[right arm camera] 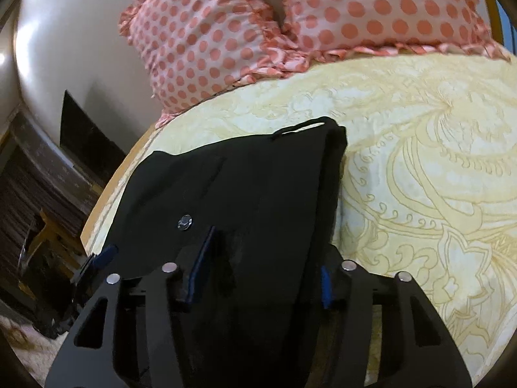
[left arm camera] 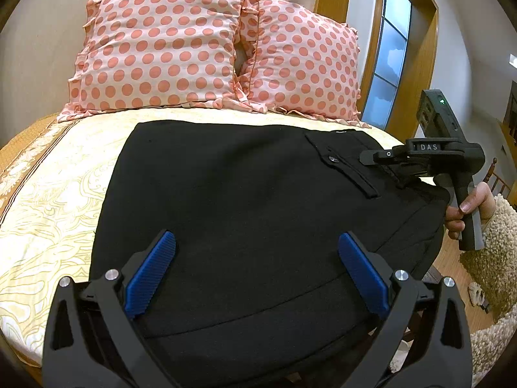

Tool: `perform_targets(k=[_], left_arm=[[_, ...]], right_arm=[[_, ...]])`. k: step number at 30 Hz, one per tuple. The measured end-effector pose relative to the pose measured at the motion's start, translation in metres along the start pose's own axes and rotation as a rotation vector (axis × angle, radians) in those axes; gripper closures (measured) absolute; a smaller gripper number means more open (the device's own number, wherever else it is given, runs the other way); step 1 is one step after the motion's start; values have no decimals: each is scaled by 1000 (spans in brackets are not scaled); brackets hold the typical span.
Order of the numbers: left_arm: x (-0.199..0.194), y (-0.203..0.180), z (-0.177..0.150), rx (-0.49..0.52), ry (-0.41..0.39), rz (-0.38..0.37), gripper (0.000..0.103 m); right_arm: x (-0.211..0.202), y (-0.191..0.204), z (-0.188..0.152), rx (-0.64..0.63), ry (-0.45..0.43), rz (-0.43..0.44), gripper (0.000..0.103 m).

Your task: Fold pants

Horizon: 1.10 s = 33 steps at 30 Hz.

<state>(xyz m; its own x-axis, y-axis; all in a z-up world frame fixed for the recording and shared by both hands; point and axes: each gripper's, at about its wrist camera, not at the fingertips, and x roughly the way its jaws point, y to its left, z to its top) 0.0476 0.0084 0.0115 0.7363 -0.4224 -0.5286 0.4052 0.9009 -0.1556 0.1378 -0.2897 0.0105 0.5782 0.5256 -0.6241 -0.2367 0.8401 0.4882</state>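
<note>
**Both tools at the folded pants on the bed**

Left tool [left arm camera: 257, 274], left wrist view: its blue pads [left arm camera: 152, 274] stand spread wide, and nothing is pinched. The black pants [left arm camera: 245, 194] lie flat on the bed [left arm camera: 58, 200], directly under and ahead of this tool; the cloth passes between the pads, but no pad presses on it. A flap pocket with a button [left arm camera: 332, 159] sits ahead and to the right. Further right, the right tool [left arm camera: 384, 156] reaches in over the waist end of the pants, held by a hand [left arm camera: 468, 208] in a fleecy sleeve [left arm camera: 497, 252]. Two polka-dot pillows [left arm camera: 161, 48] lie beyond the far edge of the pants.

Right tool [right arm camera: 261, 278], right wrist view: a thick bunch of the pants [right arm camera: 232, 187] fills the gap between its two blue pads [right arm camera: 198, 265]. This tool's pads stand partly apart; whether they press on the cloth cannot be told. The button [right arm camera: 184, 221] lies just ahead of the left pad. The patterned bed cover [right arm camera: 420, 168] spreads out to the right of the tool, and the pillows [right arm camera: 226, 32] lie ahead.
</note>
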Motion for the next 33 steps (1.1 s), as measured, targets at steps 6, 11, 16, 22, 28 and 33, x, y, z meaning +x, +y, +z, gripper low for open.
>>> perform_targets(k=[6, 11, 16, 22, 28, 33], left_arm=[[-1, 2, 3, -12, 13, -8, 2], [-17, 34, 39, -177, 17, -96, 2], [-17, 81, 73, -285, 8, -52, 2], [41, 120, 91, -384, 235, -78, 19], [75, 121, 90, -378, 360, -106, 28], [81, 113, 90, -339, 369, -73, 41]], right_arm=[[0, 1, 0, -25, -17, 6, 65], [-15, 34, 1, -178, -77, 13, 78], [-16, 54, 0, -269, -97, 17, 78], [0, 8, 2, -68, -32, -2, 78], [6, -5, 3, 9, -4, 14, 63], [11, -13, 3, 48, -10, 61, 60]])
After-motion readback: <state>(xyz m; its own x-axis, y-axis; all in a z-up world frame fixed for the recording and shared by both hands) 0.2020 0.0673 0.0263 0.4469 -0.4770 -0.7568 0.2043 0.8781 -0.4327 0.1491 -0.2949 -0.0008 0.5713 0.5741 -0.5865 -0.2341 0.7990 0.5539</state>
